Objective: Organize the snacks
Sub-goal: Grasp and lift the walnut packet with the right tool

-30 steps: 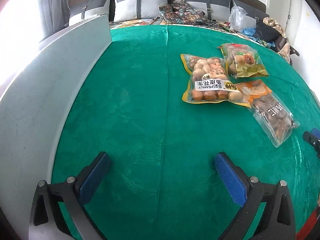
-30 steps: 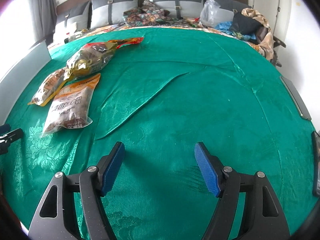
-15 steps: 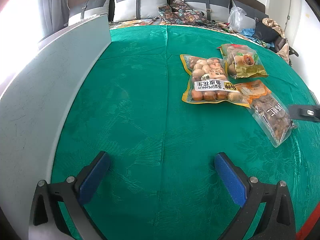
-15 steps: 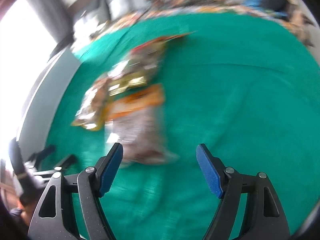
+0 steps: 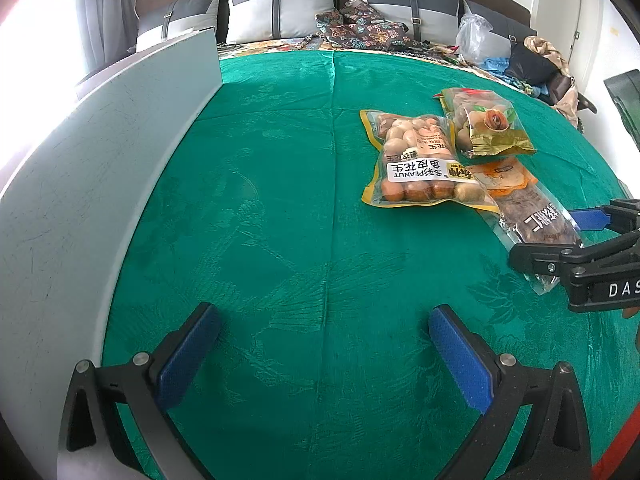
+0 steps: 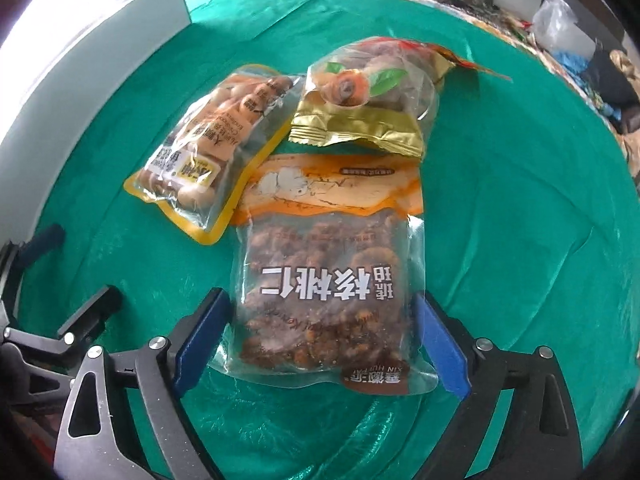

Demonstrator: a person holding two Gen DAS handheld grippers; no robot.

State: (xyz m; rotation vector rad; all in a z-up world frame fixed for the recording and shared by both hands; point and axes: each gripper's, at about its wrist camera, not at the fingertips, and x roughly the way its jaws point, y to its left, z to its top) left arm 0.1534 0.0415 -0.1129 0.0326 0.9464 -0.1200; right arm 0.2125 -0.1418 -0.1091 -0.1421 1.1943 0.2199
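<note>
Green damask cloth (image 6: 500, 152) carries three snack packs. Right gripper (image 6: 320, 336) is spread wide, its blue pads either side of the walnut bag (image 6: 324, 300); ahead-left lies the peanut bag (image 6: 208, 148), ahead the gold-edged pack (image 6: 364, 112). Left gripper (image 5: 324, 356) gapes over bare cloth, the packs ahead-right.

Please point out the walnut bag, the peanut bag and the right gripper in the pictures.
walnut bag (image 6: 326, 296): right wrist view, on its printed label.
peanut bag (image 5: 416, 168): left wrist view, on its white label.
right gripper (image 6: 322, 344): right wrist view, midway between its open fingertips.
</note>
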